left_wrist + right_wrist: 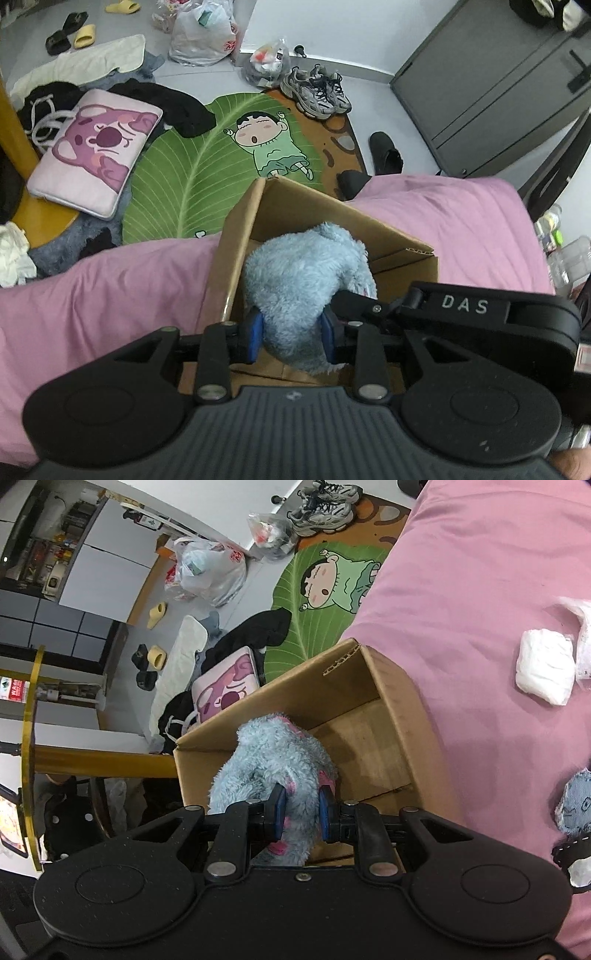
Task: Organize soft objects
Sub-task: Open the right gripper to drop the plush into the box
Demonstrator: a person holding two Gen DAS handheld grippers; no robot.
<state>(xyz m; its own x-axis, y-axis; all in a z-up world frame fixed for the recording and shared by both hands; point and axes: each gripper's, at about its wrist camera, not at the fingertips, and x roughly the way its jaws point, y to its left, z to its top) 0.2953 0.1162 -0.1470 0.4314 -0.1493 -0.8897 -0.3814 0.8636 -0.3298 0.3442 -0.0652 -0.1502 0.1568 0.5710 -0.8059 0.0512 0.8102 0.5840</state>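
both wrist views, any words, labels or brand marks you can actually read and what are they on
"DAS": white letters on the black body of the right gripper, seen in the left wrist view.
Red print on the white plastic bag: too blurred to read.
Red and white sign at the left edge of the right wrist view: too small to read.
Nothing printed shows on the cardboard box or the blue plush toy.

Fluffy blue plush toy [299, 280] with pink patches, over the open cardboard box [354, 716].
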